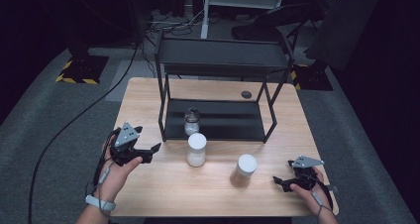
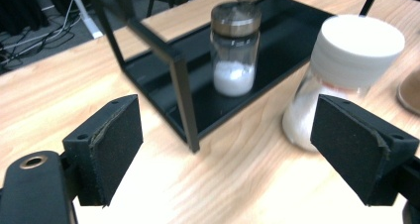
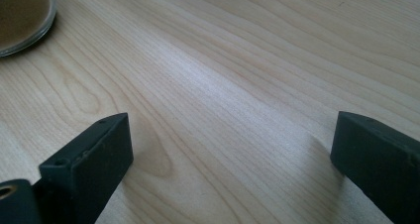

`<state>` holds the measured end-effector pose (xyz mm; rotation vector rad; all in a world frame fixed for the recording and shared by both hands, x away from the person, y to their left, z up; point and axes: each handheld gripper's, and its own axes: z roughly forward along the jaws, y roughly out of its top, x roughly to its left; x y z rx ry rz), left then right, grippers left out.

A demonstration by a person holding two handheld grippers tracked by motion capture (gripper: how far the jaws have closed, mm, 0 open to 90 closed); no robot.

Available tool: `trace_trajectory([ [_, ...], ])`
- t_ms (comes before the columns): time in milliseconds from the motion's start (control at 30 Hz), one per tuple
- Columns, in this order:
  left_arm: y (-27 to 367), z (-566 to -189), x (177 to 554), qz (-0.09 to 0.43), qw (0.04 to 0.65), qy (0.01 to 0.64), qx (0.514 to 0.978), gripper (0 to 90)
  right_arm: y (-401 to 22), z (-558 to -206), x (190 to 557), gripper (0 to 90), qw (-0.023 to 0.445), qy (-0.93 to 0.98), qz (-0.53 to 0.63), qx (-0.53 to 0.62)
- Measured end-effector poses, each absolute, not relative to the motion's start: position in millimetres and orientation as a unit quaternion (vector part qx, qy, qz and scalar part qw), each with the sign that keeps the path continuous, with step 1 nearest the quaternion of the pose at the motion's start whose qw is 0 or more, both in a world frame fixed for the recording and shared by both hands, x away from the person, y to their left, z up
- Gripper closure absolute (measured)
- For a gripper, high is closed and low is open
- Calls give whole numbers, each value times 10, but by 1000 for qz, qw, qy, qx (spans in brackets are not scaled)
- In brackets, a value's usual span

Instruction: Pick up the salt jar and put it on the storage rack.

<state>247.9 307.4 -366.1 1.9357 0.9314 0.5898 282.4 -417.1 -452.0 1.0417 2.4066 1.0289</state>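
A: Where do we find the left hand-held gripper?

B: We see it above the tabletop, jaws spread with nothing between them, aimed at the white-lidded jar of white powder. That jar stands on the tabletop just in front of the black rack.

A: And the rack's lower shelf?

B: It carries a small dark-capped jar, upright, partly filled with white powder.

A: The right hand-held gripper?

B: Jaws spread and empty, low over bare wood, near the brown-filled jar.
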Motion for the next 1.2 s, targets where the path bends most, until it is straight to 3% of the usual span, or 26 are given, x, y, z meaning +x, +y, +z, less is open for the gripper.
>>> trace_trajectory([
  [500, 3329, -3913, 2190, 230, 425, 393, 782, 111, -4159, -4515, 2835, 1, 159, 847, 358, 360],
  [1200, 3377, -4411, 2120, 204, 380, 433, 791, 111, -4159, -4514, 2837, 2, 158, 847, 358, 360],
])
